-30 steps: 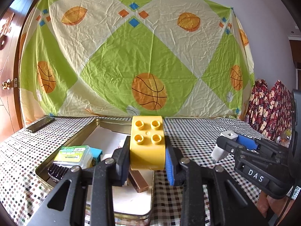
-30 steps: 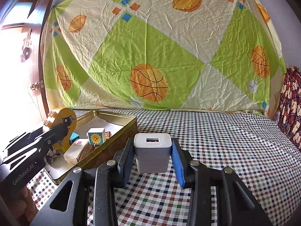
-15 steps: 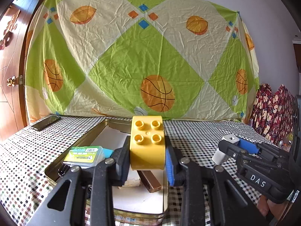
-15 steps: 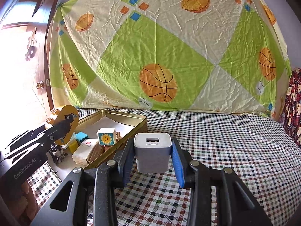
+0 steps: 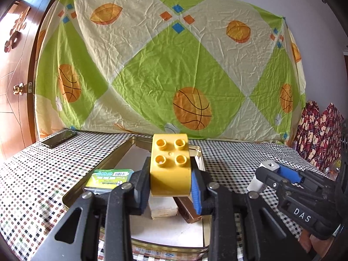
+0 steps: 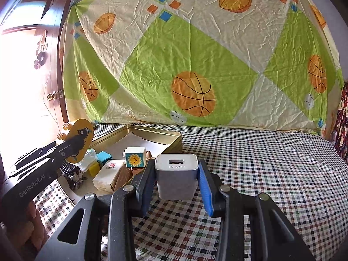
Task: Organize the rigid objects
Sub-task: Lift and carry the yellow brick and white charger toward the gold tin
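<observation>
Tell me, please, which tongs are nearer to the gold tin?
Left. The left tongs hold the yellow brick right over the tin; the right tongs, holding the charger, sit beside it over the cloth.

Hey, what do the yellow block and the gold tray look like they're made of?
Yellow block: likely molded plastic, smooth and slightly glossy, with round studs on top. Gold tray: looks like thin sheet metal, with a shiny brassy wall and a rolled rim.
</observation>
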